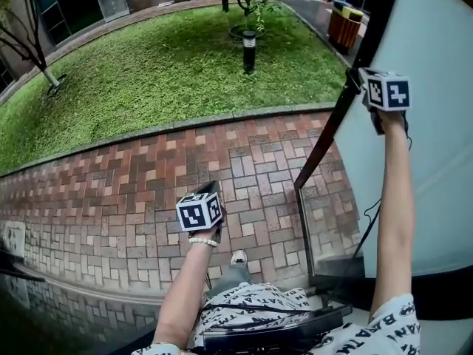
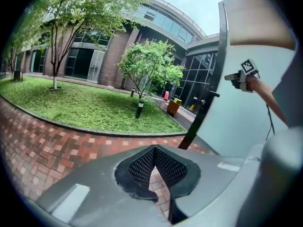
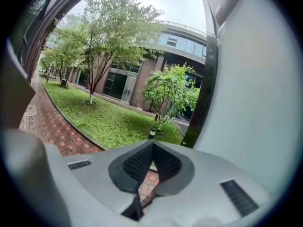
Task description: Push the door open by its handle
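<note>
The door [image 1: 421, 161] is a pale frosted panel with a dark edge frame [image 1: 327, 135], standing at the right and swung out over the brick path. A small dark fitting [image 2: 212, 94] juts from that frame; I cannot tell whether it is the handle. My right gripper [image 1: 360, 78] is raised high beside the door's edge, shut with nothing in it; its own view shows the gripper [image 3: 153, 145] next to the frosted panel [image 3: 255, 103]. My left gripper [image 1: 212, 189] hangs lower over the bricks, apart from the door, its pads [image 2: 142, 167] closed on nothing.
Red and grey brick paving [image 1: 111, 191] lies ahead, bordered by a curved kerb and a lawn [image 1: 148, 72]. A black bollard lamp [image 1: 249, 50], small trees and an orange bin [image 1: 345, 22] stand beyond. The person's shoe [image 1: 238, 257] shows below.
</note>
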Motion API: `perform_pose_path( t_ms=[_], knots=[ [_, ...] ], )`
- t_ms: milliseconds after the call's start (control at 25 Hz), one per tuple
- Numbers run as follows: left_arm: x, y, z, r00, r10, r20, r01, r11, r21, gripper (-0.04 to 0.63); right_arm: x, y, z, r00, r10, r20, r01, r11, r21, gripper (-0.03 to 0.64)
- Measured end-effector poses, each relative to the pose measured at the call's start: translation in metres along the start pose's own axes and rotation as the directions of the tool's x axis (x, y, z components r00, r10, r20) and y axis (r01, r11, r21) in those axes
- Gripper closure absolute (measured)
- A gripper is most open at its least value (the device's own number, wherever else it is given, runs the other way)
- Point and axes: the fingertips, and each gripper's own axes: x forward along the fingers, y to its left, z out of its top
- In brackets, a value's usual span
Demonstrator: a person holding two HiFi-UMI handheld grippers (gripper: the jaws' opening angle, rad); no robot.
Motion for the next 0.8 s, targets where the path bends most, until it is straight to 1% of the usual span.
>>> perform_pose_path(
  t_ms=[80, 200, 280, 400, 480, 680, 800],
  knots=[
    [-0.026, -0.020, -0.006, 0.999, -0.016, 0.034, 0.016, 1.000, -0.002, 0.609, -0.033, 0.023, -0.004, 0.998, 0.041, 0.040, -0.042, 0.999, 0.011, 0.612],
    [-0.074, -0.042, -0.018, 0.997, 0.022, 0.075, -0.023, 1.000, 0.007, 0.609, -0.084, 0.067, -0.015, 0.986, 0.143, 0.082, -0.147, 0.988, 0.044, 0.612],
    [-0.108, -0.056, -0.026, 0.995, 0.047, 0.092, -0.047, 0.999, -0.003, 0.609, -0.114, 0.095, -0.024, 0.976, 0.204, 0.081, -0.208, 0.977, 0.038, 0.612],
    [-0.156, -0.069, -0.039, 0.992, 0.073, 0.106, -0.070, 0.997, -0.034, 0.609, -0.145, 0.134, -0.042, 0.964, 0.263, 0.042, -0.263, 0.965, 0.000, 0.612],
    [-0.182, -0.071, -0.050, 0.991, 0.088, 0.102, -0.084, 0.996, -0.041, 0.609, -0.162, 0.154, -0.057, 0.954, 0.298, 0.028, -0.299, 0.954, 0.014, 0.612],
    [-0.217, -0.086, -0.071, 0.990, 0.099, 0.098, -0.095, 0.995, -0.040, 0.609, -0.206, 0.178, -0.087, 0.936, 0.351, 0.025, -0.351, 0.934, 0.057, 0.612],
    [-0.233, -0.097, -0.078, 0.989, 0.088, 0.118, -0.082, 0.995, -0.052, 0.609, -0.245, 0.200, -0.101, 0.926, 0.375, 0.039, -0.376, 0.925, 0.052, 0.612]
  ],
)
